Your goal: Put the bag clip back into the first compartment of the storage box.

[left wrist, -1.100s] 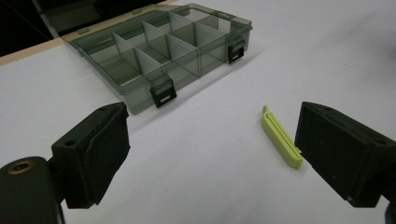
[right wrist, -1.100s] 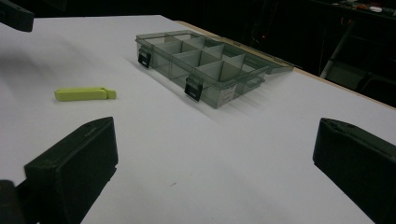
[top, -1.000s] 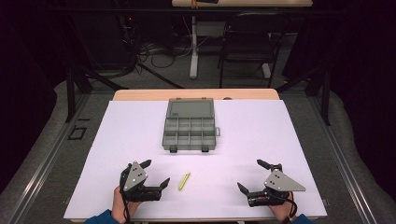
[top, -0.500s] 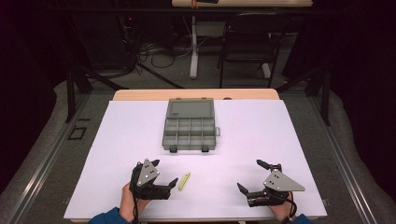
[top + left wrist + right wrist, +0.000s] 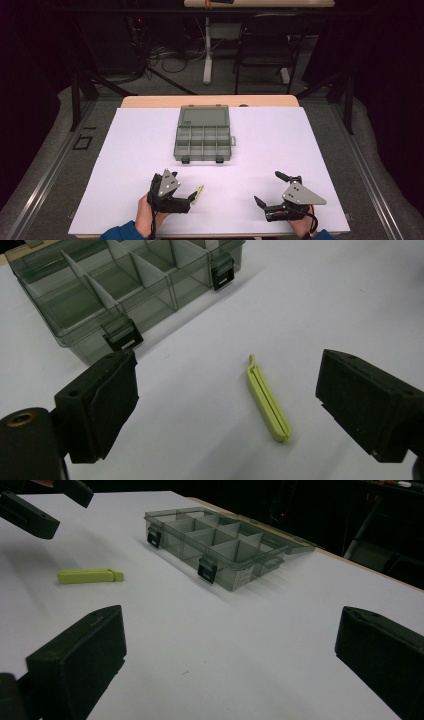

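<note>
A slim yellow-green clip (image 5: pixel 196 194) (image 5: pixel 267 402) (image 5: pixel 89 575) lies flat on the white table near the front edge. My left gripper (image 5: pixel 191 200) (image 5: pixel 232 390) is open right at it; in the left gripper view the clip lies between the two spread jaws, nearer the right one, untouched. A grey see-through organizer box (image 5: pixel 203 135) (image 5: pixel 125 285) (image 5: pixel 220 540) sits at the table's middle with its lid folded back and its compartments bare. My right gripper (image 5: pixel 267 188) (image 5: pixel 232 635) rests open at the front right, nothing between its jaws. The left gripper (image 5: pixel 52 505) also shows far off in the right gripper view.
A white sheet (image 5: pixel 125 150) covers the table, with a wooden edge (image 5: pixel 150 101) at the far side. Beyond it stand a dark chair (image 5: pixel 265 45), a desk leg (image 5: pixel 207 55) and floor cables. Wide bare surface lies left, right and in front of the box.
My left gripper has moved right and slightly forward to the clip, which now lies between its jaws. The right gripper, clip and box have stayed put.
</note>
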A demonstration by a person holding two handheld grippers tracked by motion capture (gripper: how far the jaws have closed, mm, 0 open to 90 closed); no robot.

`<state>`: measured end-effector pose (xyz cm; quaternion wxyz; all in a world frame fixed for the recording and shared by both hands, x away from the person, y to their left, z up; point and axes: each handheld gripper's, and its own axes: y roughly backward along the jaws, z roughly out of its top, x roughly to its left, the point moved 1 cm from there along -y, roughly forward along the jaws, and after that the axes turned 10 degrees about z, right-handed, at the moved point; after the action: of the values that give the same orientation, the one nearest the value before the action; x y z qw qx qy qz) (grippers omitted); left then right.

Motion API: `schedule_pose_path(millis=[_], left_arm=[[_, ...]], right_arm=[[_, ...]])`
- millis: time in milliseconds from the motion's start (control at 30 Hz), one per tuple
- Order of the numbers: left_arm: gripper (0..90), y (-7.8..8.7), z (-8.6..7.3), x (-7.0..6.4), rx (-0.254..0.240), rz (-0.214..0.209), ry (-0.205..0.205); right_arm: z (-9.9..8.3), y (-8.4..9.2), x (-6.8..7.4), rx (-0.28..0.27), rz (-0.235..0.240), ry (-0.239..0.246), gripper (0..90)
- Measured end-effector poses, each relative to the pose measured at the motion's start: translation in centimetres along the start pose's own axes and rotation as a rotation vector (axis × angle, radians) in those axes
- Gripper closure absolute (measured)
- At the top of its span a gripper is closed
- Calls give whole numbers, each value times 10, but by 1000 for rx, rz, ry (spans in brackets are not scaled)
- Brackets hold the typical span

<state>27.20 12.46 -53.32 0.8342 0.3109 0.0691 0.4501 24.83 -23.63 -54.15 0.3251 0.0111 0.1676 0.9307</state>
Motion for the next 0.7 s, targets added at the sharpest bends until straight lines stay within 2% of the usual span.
schedule_pose_path(millis=[400,567,700], left_arm=[[114,-11,0,-10,55,-6,-24],[156,-15,0,-15,76,-9,-33],[225,-18,0,-16,86,-12,-33]], right_arm=[[0,0,0,3,7,0,0],[0,0,0,1,9,0,0],[0,0,1,7,10,3,0]])
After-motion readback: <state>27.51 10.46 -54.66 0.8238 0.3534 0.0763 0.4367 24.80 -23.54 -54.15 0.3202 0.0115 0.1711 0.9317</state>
